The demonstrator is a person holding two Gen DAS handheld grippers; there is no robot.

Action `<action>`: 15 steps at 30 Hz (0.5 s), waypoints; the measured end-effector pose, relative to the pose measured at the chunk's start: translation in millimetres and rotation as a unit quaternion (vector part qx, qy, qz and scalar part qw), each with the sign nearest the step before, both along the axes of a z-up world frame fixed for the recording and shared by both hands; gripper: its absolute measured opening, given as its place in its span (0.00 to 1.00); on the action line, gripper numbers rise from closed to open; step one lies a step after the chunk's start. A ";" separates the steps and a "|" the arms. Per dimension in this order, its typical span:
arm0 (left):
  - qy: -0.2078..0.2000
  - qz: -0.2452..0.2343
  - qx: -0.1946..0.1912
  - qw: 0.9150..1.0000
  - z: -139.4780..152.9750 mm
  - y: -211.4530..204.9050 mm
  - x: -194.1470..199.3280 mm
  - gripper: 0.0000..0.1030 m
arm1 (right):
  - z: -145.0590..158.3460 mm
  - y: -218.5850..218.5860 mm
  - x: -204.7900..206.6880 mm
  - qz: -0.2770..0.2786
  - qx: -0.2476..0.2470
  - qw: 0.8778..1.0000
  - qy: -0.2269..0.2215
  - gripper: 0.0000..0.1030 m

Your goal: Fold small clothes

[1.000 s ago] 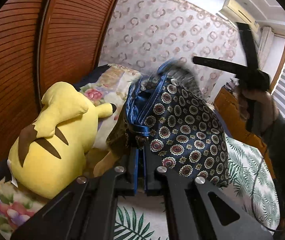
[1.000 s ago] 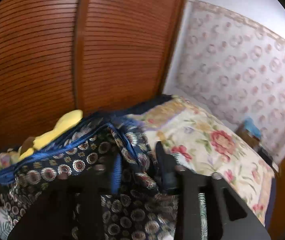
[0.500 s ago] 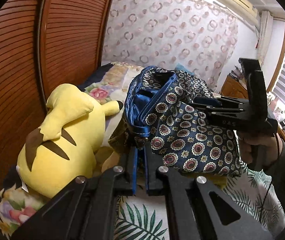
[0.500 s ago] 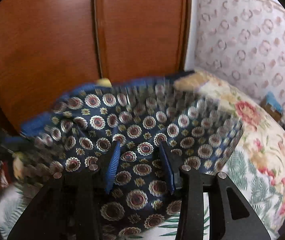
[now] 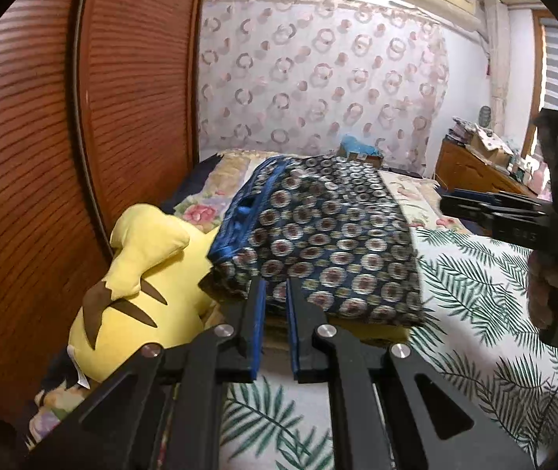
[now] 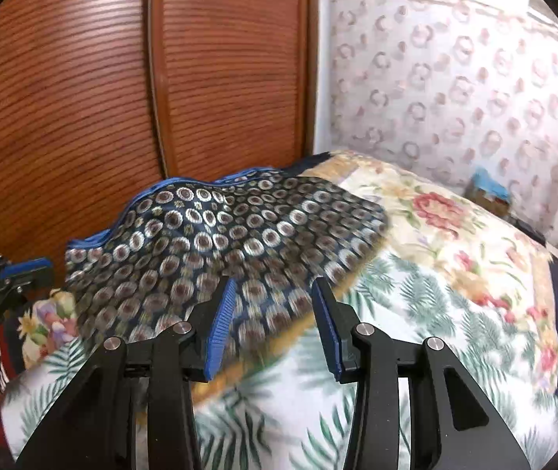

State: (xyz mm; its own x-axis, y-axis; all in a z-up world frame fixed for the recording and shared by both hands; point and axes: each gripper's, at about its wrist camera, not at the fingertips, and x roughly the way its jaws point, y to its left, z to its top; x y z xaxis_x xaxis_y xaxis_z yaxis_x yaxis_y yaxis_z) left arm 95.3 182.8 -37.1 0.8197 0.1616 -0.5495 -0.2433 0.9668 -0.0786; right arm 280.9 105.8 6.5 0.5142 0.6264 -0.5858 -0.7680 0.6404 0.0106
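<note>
Letting go marks this step: the folded patterned garment (image 5: 330, 243) lies on the bed (image 5: 475, 313) beside the yellow plush (image 5: 138, 274). The left gripper (image 5: 276, 297) has just been parting its fingers, now empty; the right gripper (image 6: 273, 297) gapes empty. Next: smoothing or another piece.

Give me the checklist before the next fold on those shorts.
1. Left gripper off the shorts: ok, jaws have just been opening, with no cloth between them.
2. Right gripper empty: ok, open and holding nothing.
3. Shorts flat on the bed: not ok, their left edge lies over the plush.
4. Edges lined up: cannot tell, the cloth is blurred.
5. Room for both grippers at the near edge: ok.
</note>
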 end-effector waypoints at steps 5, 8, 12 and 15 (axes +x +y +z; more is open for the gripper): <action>-0.001 -0.007 0.018 1.000 10.5 -26.1 -7.7 0.08 | 12.2 -48.8 -32.0 -0.038 0.017 0.999 -0.008 0.54; -0.005 -0.020 0.022 1.000 14.7 -42.8 -11.5 0.09 | 17.0 -73.0 -47.6 -0.056 0.019 0.998 -0.008 0.60; -0.015 -0.036 0.021 0.999 21.1 -68.8 -14.4 0.09 | 20.8 -105.5 -70.5 -0.078 0.028 0.996 -0.021 0.74; -0.016 -0.052 0.019 0.998 23.8 -87.7 -11.4 0.10 | 26.4 -128.3 -87.0 -0.103 0.035 0.994 -0.028 0.82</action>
State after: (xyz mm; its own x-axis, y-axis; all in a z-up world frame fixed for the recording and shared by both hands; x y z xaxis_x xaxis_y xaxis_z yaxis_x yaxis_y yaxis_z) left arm 83.9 95.1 -13.3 0.8497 0.0957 -0.5185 -0.1402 0.9890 -0.0473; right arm 193.9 -22.5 32.9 0.6668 0.5429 -0.5106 -0.6210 0.7835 0.0221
